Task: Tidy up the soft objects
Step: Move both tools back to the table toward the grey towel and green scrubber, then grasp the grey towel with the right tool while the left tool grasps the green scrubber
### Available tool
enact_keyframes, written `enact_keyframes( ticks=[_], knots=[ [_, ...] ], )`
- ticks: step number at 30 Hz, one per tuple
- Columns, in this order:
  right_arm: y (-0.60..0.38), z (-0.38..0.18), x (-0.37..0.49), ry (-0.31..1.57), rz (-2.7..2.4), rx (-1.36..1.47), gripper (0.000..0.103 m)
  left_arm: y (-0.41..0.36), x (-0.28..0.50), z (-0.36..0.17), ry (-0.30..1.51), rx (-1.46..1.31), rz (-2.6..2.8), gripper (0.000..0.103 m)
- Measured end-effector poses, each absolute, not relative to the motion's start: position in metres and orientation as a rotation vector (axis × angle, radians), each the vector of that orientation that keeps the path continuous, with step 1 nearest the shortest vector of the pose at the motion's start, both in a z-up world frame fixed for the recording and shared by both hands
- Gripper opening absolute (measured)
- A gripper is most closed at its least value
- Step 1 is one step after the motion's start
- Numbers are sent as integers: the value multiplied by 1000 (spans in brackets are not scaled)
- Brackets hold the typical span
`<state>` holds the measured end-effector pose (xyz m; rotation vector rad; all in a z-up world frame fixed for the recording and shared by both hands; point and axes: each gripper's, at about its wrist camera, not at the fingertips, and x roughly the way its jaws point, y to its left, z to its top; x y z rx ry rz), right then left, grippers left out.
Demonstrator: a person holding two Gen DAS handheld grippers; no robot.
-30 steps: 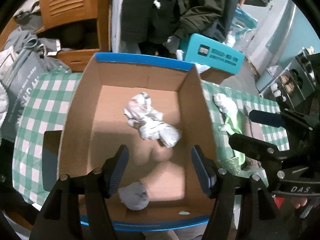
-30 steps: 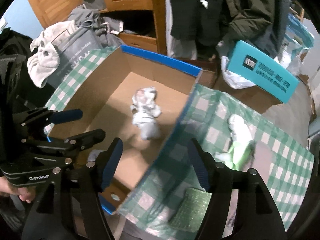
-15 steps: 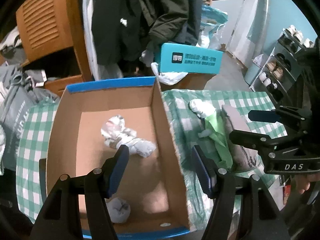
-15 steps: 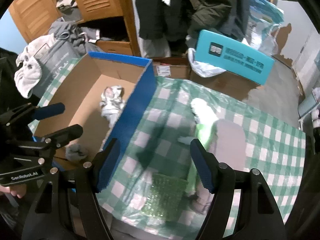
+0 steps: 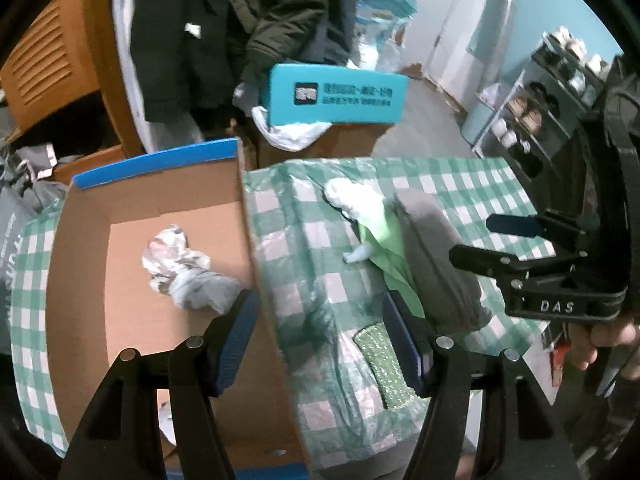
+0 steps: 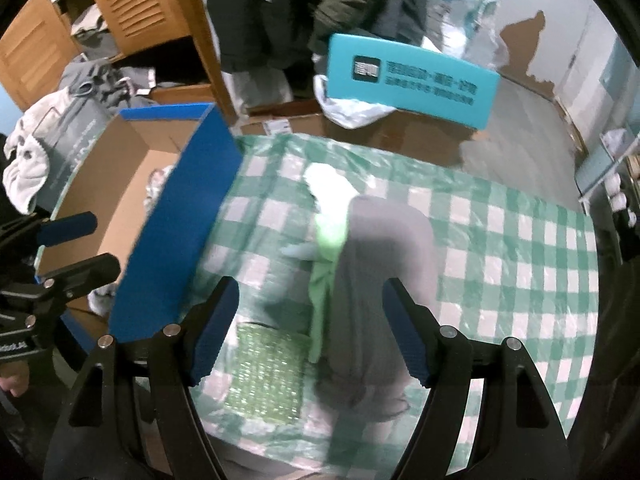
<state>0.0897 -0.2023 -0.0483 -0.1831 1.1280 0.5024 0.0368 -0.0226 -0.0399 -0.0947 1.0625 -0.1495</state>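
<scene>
Likely snag: right tongs [image 6: 310, 330] agape, empty, over overlapped grey cloth [image 6: 376, 280], green cloth [image 6: 328, 240]; could grab both. Left tongs [image 5: 320, 334] agape, empty, astride box wall [image 5: 256, 264].

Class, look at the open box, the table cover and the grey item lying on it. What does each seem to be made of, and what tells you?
Box: corrugated cardboard, matte brown inside, blue outside.
Table cover: probably thin plastic sheet; its green check is glossy and wrinkled.
Grey item: likely soft matte fabric, limp and rounded; blur hides the weave.
</scene>
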Motion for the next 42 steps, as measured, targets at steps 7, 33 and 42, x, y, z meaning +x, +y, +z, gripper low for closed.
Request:
enact_keyframes(
  ticks=[7,33,42],
  knots=[
    [-229,-70,95,1170,452,-164,76,-53,42,-64,1143,-78,-176,66],
    [-250,-155,96,1360,376,-178,79,-98,55,-118,1263,-42,-186,80],
    [-262,-169,100,1402,389,-104,69,-103,58,-147,1376,-98,-180,80]
  ],
)
